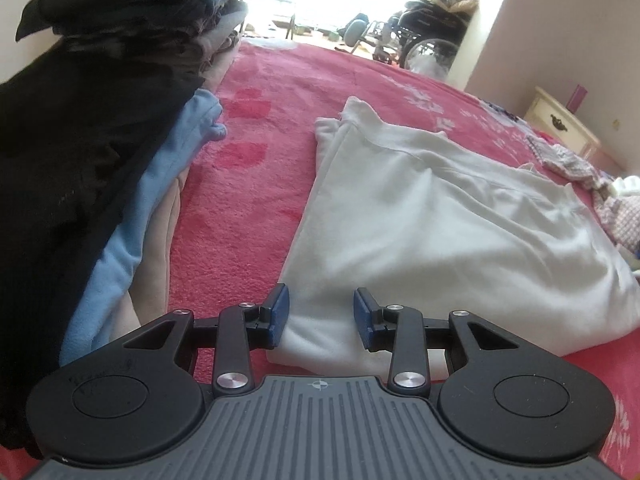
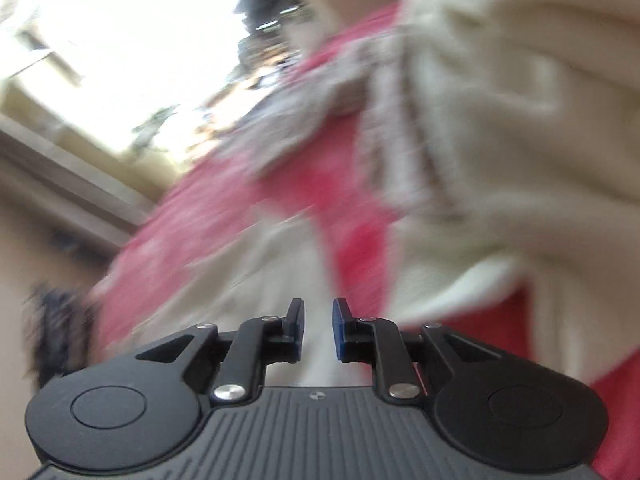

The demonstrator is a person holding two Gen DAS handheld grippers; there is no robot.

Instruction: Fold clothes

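Pink fleece bedding (image 1: 256, 128) carries everything: the left gripper (image 1: 320, 316) has its fingers parted astride the near corner of a soft, white folded fleece garment (image 1: 440, 220), not pinching it. The right gripper (image 2: 319, 330), fingers narrowly apart and empty, is blurred. Limp and light, the garment is probably best pinched at corners or hem.

Left tool (image 1: 320, 316) black linkage arms, blue pads (image 1: 279, 317), silver screws, ribbed grey housing

The right wrist view is smeared by motion blur, so the cream garment (image 2: 500, 128) and red bedspread (image 2: 248, 216) lose their edges. In the left wrist view the dark clothes pile (image 1: 80, 160) runs off the left edge, and the checked cloth (image 1: 624, 220) off the right.
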